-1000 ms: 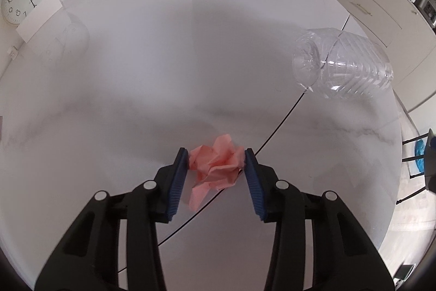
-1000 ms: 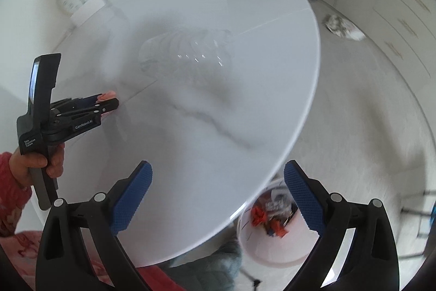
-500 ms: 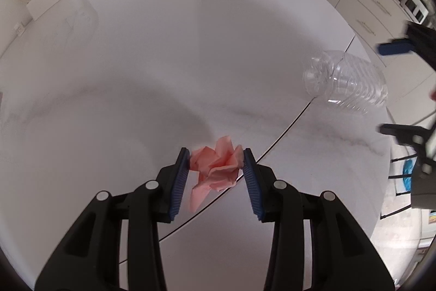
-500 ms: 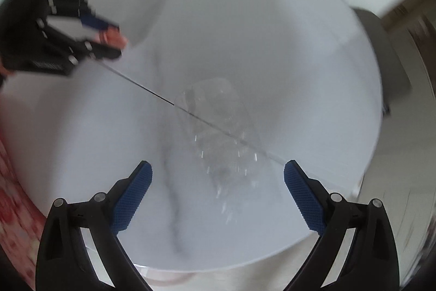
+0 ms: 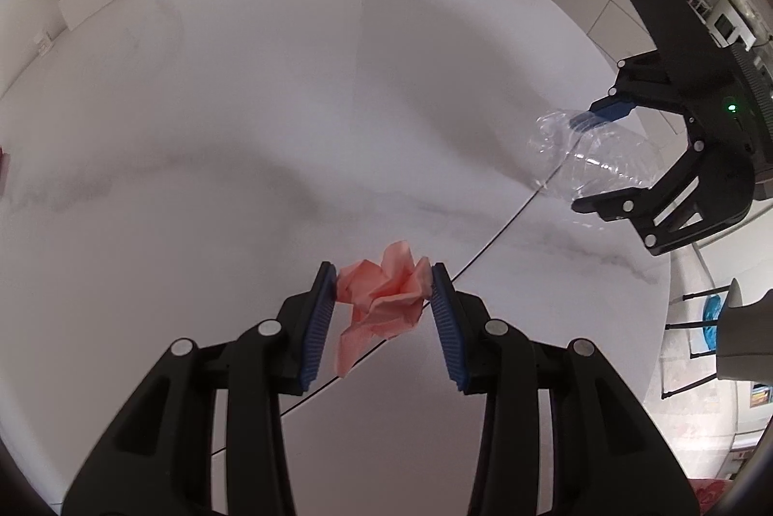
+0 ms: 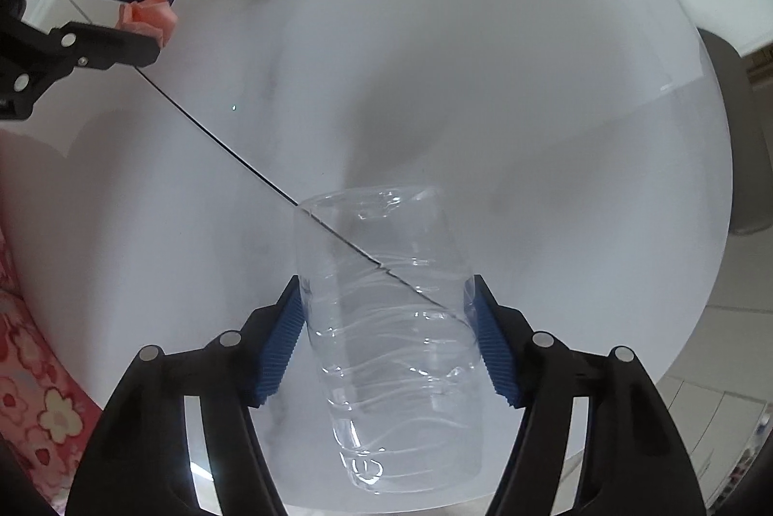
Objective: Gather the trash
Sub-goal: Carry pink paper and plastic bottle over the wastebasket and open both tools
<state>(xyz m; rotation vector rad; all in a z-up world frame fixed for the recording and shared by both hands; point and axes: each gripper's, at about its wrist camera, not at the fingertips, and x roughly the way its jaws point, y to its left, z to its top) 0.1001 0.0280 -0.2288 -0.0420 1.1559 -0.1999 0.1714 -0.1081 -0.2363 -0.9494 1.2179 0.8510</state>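
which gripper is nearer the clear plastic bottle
Right. The right gripper has just been closing and its pads flank the bottle lying on the table. The left gripper is well off to the side, shut on the pink crumpled paper.

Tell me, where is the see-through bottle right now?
The bottle lies on its side on the white table, between the blue pads of the right gripper. In the left wrist view it is far right, near the table's edge.
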